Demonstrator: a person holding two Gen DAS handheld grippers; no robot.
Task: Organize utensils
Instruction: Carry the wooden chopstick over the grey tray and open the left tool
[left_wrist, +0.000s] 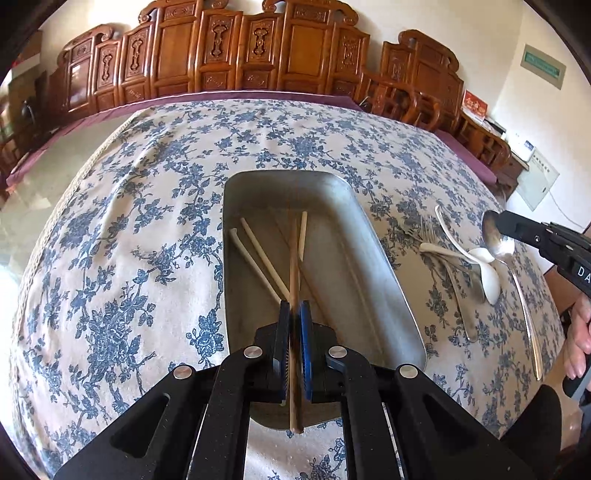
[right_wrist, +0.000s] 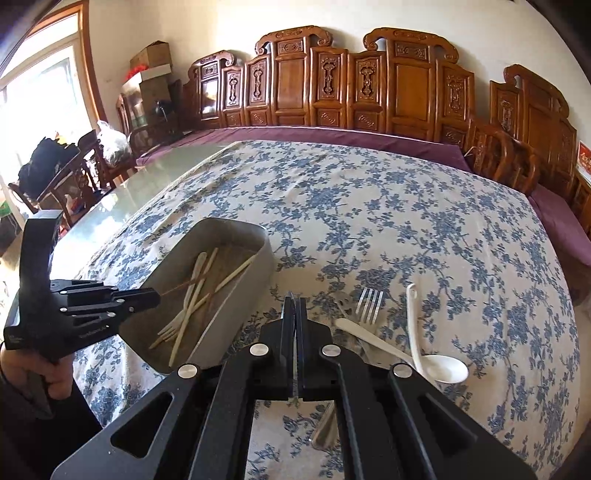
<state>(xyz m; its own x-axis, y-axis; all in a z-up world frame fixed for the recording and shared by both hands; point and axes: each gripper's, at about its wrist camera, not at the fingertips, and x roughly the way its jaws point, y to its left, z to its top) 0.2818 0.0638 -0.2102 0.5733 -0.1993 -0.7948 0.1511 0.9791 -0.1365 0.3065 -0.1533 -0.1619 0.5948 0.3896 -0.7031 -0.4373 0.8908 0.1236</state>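
Observation:
My left gripper (left_wrist: 294, 306) is shut on a brown wooden chopstick (left_wrist: 293, 258), which points along the metal tray (left_wrist: 369, 258) just above its floor. Several cream chopsticks (left_wrist: 258, 254) lie in the tray. The right wrist view shows that same left gripper (right_wrist: 157, 293) over the tray's near end (right_wrist: 236, 236). My right gripper (right_wrist: 295, 299) is shut on a metal spoon (left_wrist: 498, 240) near its bowl, and the spoon's handle (right_wrist: 325, 424) trails under the fingers. It hovers to the right of the tray, above the loose cutlery.
A white ceramic spoon (right_wrist: 443, 369), a white plastic utensil (right_wrist: 369, 336) and a metal fork (right_wrist: 369, 302) lie on the floral tablecloth (right_wrist: 369, 221), right of the tray. Carved wooden chairs (right_wrist: 406, 81) line the far edge. Bare glass tabletop (right_wrist: 147, 177) lies left.

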